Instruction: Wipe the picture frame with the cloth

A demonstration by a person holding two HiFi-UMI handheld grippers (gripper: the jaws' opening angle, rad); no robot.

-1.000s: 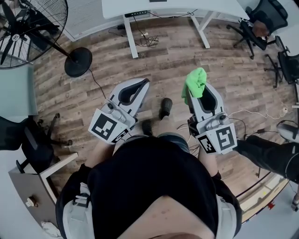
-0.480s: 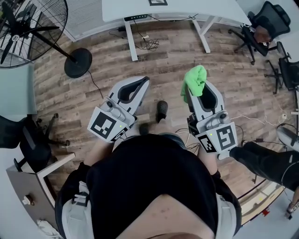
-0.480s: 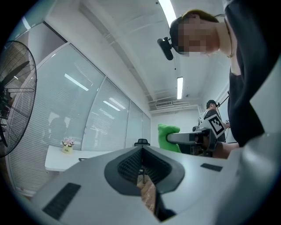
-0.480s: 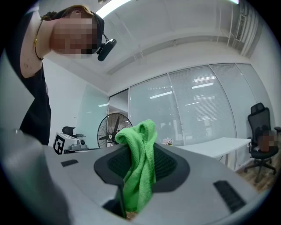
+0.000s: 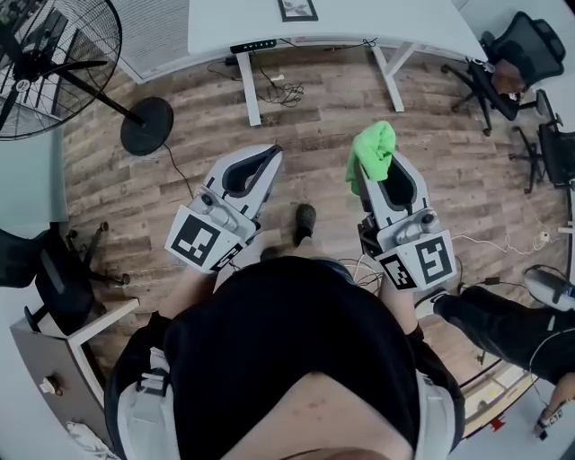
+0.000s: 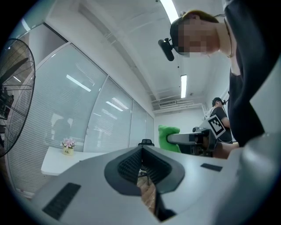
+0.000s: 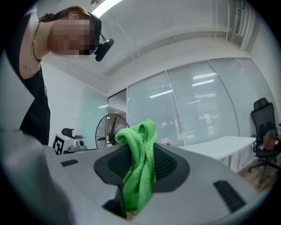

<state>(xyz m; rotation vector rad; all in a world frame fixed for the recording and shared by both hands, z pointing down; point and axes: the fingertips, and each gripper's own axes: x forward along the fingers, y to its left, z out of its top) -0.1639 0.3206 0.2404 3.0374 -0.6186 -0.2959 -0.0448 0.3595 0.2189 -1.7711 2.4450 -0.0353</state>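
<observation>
A bright green cloth [image 5: 372,153] bunches at the tip of my right gripper [image 5: 379,163], whose jaws are shut on it; the right gripper view shows the same cloth [image 7: 139,165] pinched between the dark pads and sticking up above them. My left gripper [image 5: 266,158] is shut with nothing in it, held beside the right one above the wooden floor. Its own view shows the closed jaws [image 6: 142,169] and, off to the right, the cloth [image 6: 168,136] in the other gripper. A small dark-framed picture [image 5: 296,9] lies on the white desk [image 5: 359,20] ahead.
A standing fan [image 5: 54,63] with a round base [image 5: 147,126] is at the left. Office chairs [image 5: 508,49] stand at the right, cables [image 5: 283,85] lie under the desk. A small flower pot [image 6: 67,146] sits on the desk. A dark chair [image 5: 54,269] and wooden shelf are at my lower left.
Both grippers and my body have moved forward toward the white desk, which now shows more of its top and the picture on it. The cloth stays gripped.
</observation>
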